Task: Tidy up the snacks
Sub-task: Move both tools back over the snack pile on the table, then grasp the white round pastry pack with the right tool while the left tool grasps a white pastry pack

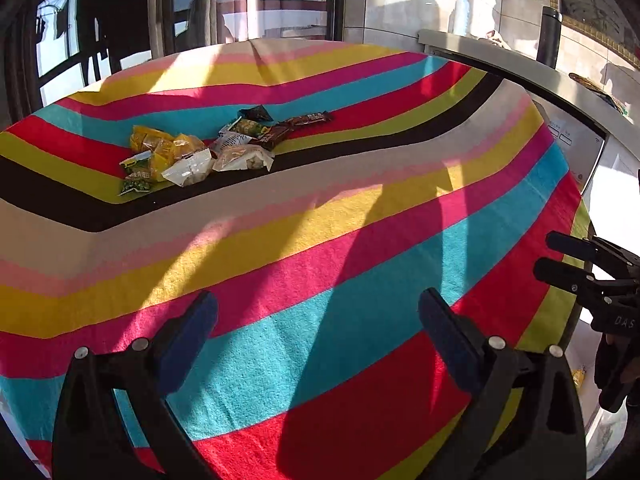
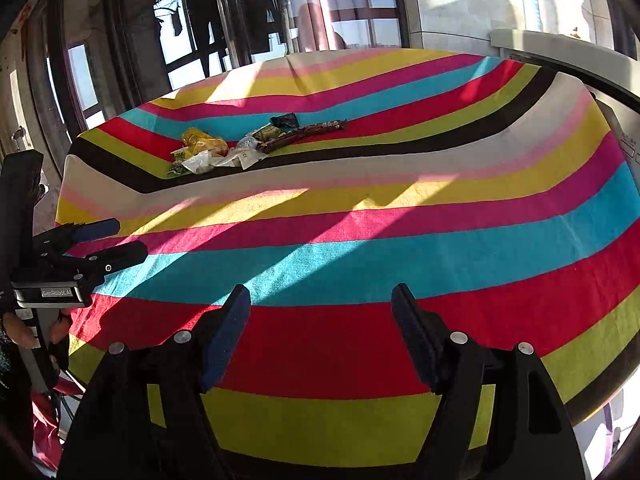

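Note:
A loose pile of snack packets [image 1: 208,148] lies far across the striped tablecloth [image 1: 320,240]: yellow bags [image 1: 160,144], a green packet [image 1: 136,184], white bags [image 1: 192,168] and brown bars [image 1: 308,119]. The pile also shows in the right wrist view [image 2: 240,146]. My left gripper [image 1: 318,312] is open and empty over the near edge of the cloth. My right gripper [image 2: 320,300] is open and empty, also near the front edge. Each gripper shows in the other's view, the right gripper [image 1: 548,252] and the left gripper [image 2: 128,240].
The tablecloth [image 2: 360,220] covers the whole table with sun patches and shadows. A grey counter or appliance [image 1: 520,64] runs along the right side with a dark cylinder [image 1: 550,36] and a bottle [image 1: 462,12]. Windows and curtains stand behind the table.

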Action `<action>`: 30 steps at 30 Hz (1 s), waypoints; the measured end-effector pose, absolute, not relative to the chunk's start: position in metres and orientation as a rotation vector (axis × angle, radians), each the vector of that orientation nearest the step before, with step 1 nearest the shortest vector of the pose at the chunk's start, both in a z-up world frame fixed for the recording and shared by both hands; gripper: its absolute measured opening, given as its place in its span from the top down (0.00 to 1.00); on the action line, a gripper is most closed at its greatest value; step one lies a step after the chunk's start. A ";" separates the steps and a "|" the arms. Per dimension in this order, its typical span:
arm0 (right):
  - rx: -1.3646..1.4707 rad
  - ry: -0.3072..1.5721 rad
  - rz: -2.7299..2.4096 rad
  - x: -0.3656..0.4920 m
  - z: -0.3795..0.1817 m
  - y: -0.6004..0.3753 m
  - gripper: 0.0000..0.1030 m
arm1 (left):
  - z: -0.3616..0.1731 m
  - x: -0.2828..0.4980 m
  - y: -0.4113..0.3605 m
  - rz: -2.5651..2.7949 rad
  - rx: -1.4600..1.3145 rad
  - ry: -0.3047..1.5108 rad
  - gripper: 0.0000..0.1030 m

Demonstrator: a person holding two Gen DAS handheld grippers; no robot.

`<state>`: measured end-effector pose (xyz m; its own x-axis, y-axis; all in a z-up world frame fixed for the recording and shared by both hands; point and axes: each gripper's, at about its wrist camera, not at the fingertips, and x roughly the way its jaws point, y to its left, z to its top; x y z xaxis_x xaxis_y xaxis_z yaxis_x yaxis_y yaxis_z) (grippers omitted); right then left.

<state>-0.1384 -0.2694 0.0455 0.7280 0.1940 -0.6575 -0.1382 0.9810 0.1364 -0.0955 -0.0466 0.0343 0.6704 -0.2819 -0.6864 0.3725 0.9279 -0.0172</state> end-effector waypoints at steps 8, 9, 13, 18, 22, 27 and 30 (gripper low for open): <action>0.011 0.861 0.250 -0.042 0.039 -0.201 0.23 | 0.030 -0.047 0.036 -0.128 0.041 0.762 0.02; 0.043 0.874 0.246 -0.029 0.039 -0.198 0.23 | 0.028 -0.044 0.041 -0.106 0.044 0.758 0.02; 0.184 0.894 0.184 0.021 0.043 -0.189 0.23 | 0.020 -0.039 0.049 -0.072 0.025 0.780 0.02; 0.297 0.891 0.107 0.081 0.047 -0.165 0.23 | 0.009 -0.029 0.064 -0.061 -0.080 0.858 0.02; 0.310 0.911 0.042 0.117 0.040 -0.141 0.23 | 0.002 -0.023 0.073 -0.053 -0.133 0.894 0.02; 0.271 0.959 -0.059 0.146 0.026 -0.119 0.23 | 0.002 -0.024 0.074 -0.061 -0.146 0.890 0.02; 0.221 0.975 -0.097 0.156 0.021 -0.106 0.21 | 0.003 -0.025 0.076 -0.070 -0.162 0.885 0.02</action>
<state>0.1555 -0.1064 0.0210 0.5594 0.0174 -0.8287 0.1804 0.9732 0.1423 -0.0253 0.0762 0.0025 0.6320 -0.1277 -0.7643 -0.0064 0.9854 -0.1699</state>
